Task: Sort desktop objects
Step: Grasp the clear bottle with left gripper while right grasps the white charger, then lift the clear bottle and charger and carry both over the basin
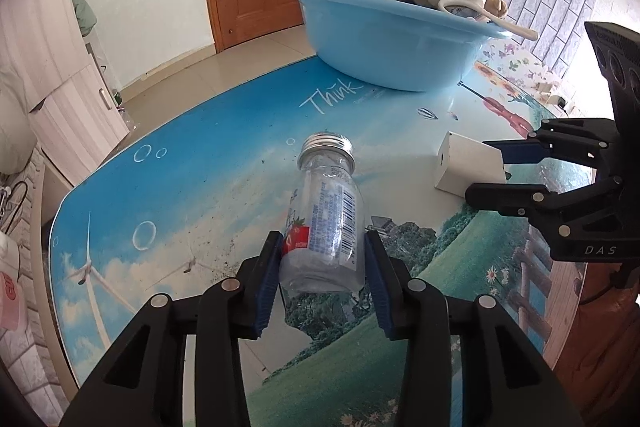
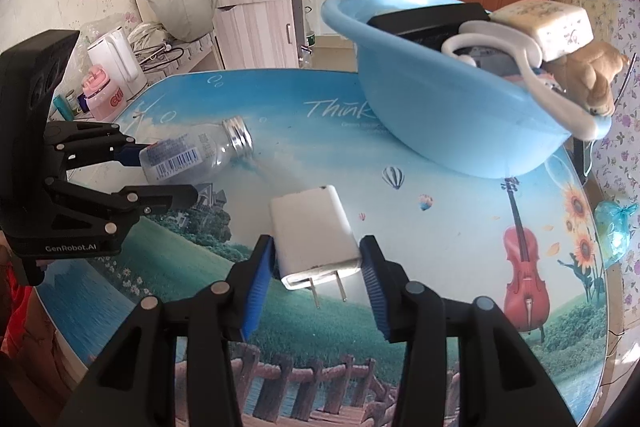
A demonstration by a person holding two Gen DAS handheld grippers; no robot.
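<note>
A clear empty bottle (image 1: pixel 328 211) with a silver screw cap and a red-and-white label sits between the blue pads of my left gripper (image 1: pixel 322 247), which is shut on its base; the cap points away from me. A white wall charger (image 2: pixel 312 227) is clamped between the pads of my right gripper (image 2: pixel 318 247), with its two prongs towards the camera. The right wrist view shows the left gripper (image 2: pixel 168 171) at left, holding the bottle (image 2: pixel 192 155) just above the table. In the left wrist view, the right gripper (image 1: pixel 480 169) holds the charger (image 1: pixel 460 163) at right.
A light blue basin (image 2: pixel 440 115) stands at the back of the round printed table (image 2: pixel 440 247). It holds a soap-like bar, a plush toy, a white shoehorn-like piece and dark items. A kettle and pink cup (image 2: pixel 96 87) sit on a shelf beyond the table's left edge.
</note>
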